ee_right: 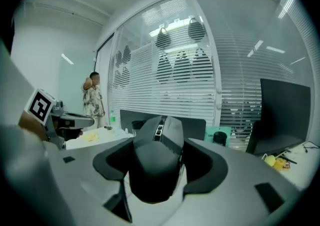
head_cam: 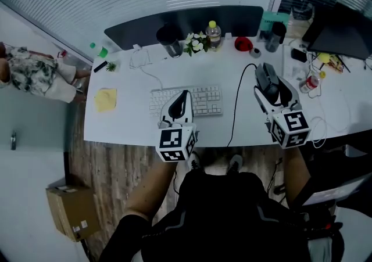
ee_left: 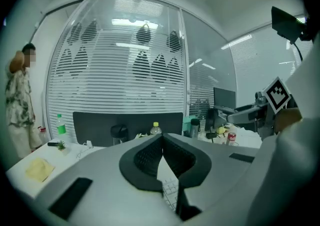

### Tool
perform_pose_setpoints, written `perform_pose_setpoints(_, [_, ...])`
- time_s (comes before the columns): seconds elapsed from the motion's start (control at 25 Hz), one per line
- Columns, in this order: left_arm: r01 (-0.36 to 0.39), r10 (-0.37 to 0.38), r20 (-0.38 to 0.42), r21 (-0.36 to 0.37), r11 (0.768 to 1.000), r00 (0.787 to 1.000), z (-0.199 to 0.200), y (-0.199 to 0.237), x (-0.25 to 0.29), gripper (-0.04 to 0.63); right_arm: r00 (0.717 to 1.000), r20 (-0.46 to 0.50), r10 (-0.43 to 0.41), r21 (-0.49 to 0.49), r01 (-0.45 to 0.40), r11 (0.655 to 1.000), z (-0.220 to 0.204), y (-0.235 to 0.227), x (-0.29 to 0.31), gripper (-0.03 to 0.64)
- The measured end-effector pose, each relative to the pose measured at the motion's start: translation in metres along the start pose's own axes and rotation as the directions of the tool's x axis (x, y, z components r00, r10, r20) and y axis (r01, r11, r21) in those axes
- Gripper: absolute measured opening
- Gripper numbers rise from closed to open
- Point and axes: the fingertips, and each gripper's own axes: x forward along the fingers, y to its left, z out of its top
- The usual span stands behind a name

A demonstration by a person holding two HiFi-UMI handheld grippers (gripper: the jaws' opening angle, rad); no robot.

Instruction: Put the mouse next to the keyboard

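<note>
A white keyboard lies on the white desk, ahead of the person. My left gripper hovers over the keyboard's left half with its tips together and nothing between them; in the left gripper view the left gripper shows a few keys below its jaws. To the right of the keyboard, my right gripper is shut on the black mouse, above the desk. The mouse's black cable runs toward the desk's near edge. In the right gripper view the mouse fills the right gripper.
A dark monitor, a black cup, flowers and a bottle line the desk's far side. A yellow cloth lies at the left, a red can and clutter at the right. A person stands at the left, a cardboard box on the floor.
</note>
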Motion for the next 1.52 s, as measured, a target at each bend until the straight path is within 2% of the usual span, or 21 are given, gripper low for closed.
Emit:
perform_pose_setpoints(0.4, [-0.021, 0.018, -0.121, -0.02, 1.0, 0.992, -0.073, -0.003, 0.02, 0.029, 0.988, -0.153, -0.006, 0.053, 0.014, 0.999, -0.093, -0.013, 0.034, 0.296])
perform_pose_setpoints(0.68, [-0.001, -0.007, -0.187, -0.038, 0.999, 0.982, -0.118, -0.012, 0.04, 0.029, 0.963, -0.271, -0.002, 0.088, 0.027, 0.996, -0.164, -0.018, 0.063, 0.296])
perform_pose_setpoints(1.0, [-0.012, -0.005, -0.263, -0.063, 0.998, 0.965, -0.162, -0.011, 0.052, 0.029, 0.925, -0.379, 0.011, 0.106, 0.032, 0.994, -0.233, -0.015, 0.085, 0.296])
perform_pose_setpoints(1.32, [-0.001, -0.016, -0.306, -0.057, 0.998, 0.952, -0.189, -0.012, 0.056, 0.029, 0.895, -0.445, 0.006, 0.119, 0.053, 0.992, -0.278, -0.014, 0.102, 0.296])
perform_pose_setpoints(1.52, [0.002, -0.023, -0.315, -0.068, 0.998, 0.949, -0.193, -0.011, 0.057, 0.029, 0.879, -0.475, -0.031, 0.096, 0.086, 0.992, -0.284, -0.017, 0.104, 0.299])
